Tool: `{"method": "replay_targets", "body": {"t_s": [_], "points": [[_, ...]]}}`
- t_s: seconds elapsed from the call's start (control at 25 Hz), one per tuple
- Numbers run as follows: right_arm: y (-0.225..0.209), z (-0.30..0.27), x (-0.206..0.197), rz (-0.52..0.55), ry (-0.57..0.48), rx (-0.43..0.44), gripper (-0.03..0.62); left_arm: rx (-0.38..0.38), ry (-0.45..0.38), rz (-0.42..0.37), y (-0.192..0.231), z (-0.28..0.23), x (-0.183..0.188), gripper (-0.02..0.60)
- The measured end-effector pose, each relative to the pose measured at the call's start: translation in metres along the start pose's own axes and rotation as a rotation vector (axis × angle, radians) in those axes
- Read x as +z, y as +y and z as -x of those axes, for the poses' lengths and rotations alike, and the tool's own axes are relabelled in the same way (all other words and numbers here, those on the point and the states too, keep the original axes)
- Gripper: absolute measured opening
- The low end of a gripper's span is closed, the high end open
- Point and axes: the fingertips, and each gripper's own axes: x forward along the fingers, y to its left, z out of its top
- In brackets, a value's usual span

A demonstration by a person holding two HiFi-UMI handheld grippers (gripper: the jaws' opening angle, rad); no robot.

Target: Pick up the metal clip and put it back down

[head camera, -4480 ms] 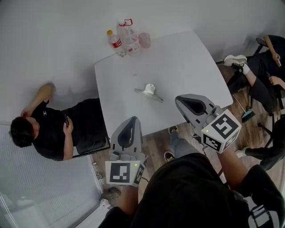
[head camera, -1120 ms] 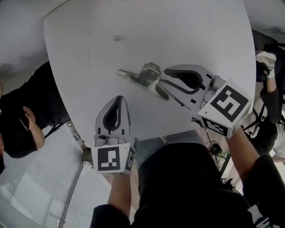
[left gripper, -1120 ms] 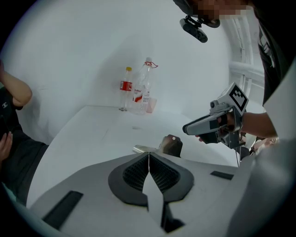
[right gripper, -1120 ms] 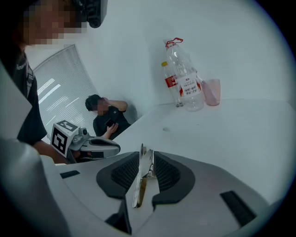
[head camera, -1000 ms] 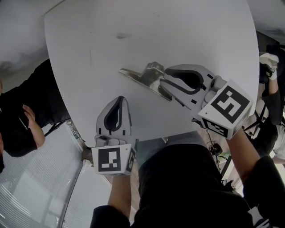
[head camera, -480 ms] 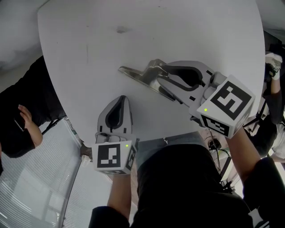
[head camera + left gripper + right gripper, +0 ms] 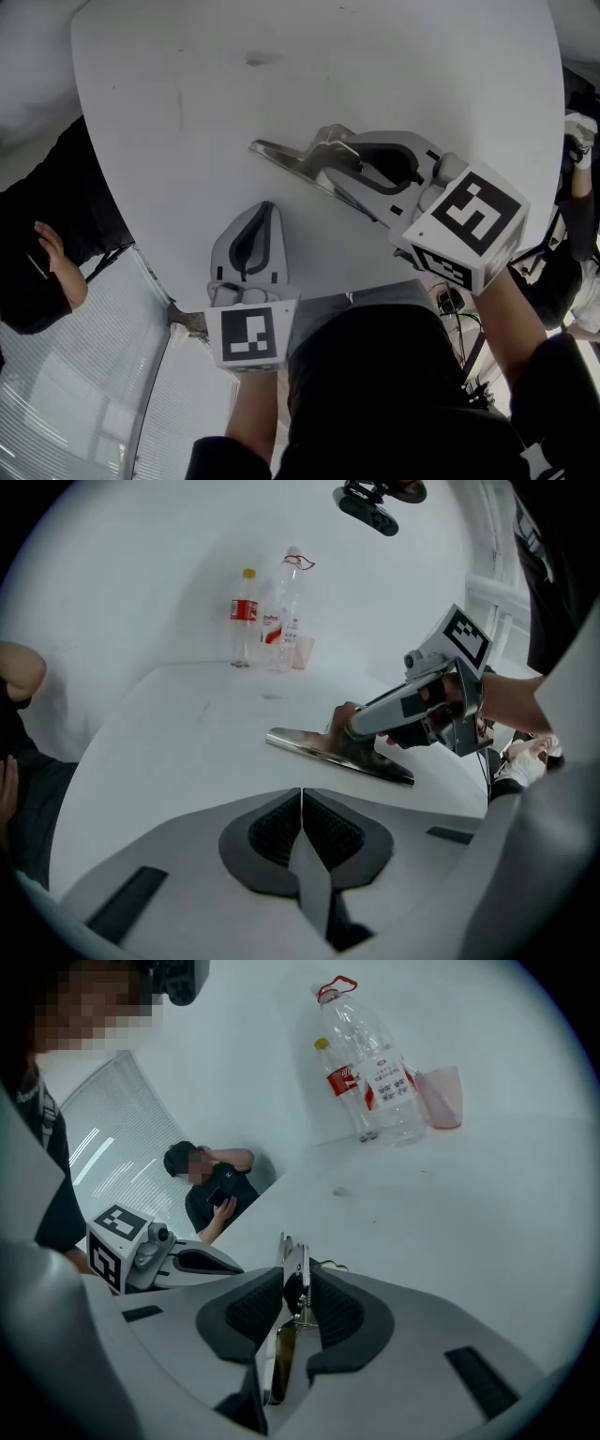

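The metal clip (image 7: 286,157) lies on the white table (image 7: 394,56), its long shiny blade pointing to the upper left. My right gripper (image 7: 330,152) reaches in from the right and is shut on the clip's raised handle. In the right gripper view the handle (image 7: 292,1269) stands upright, pinched between both dark pads. The left gripper view shows the clip (image 7: 328,752) resting on the table, with the right gripper (image 7: 349,726) on its hump. My left gripper (image 7: 267,208) hovers near the table's front edge, short of the clip, shut on nothing (image 7: 301,794).
Two plastic bottles (image 7: 244,616) (image 7: 375,1072) and a pink cup (image 7: 441,1096) stand at the table's far edge by the wall. A seated person in black (image 7: 211,1185) is beside the table's left edge (image 7: 47,253).
My right gripper has moved left onto the clip and its jaws now clasp the handle. The left gripper has stayed near the front edge.
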Motion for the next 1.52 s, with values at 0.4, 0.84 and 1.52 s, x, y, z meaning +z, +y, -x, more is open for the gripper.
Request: {"method": "replay_targets", "body": {"t_s": [0.4,0.84,1.52], "points": [[0.002,0.0,0.006,-0.035,-0.034,0.026,0.067,-0.006,0.009,-0.005,-0.001,0.0,0.0,0.023],[0.002,0.004,0.013,-0.075,-0.097,0.006,0.044,-0.025,0.001,-0.041,-0.005,0.0,-0.003,0.023],[0.014,0.037,0.041,-0.086,-0.176,-0.004,0.041,-0.039,-0.015,0.011,-0.009,0.019,0.023,0.023]]}}
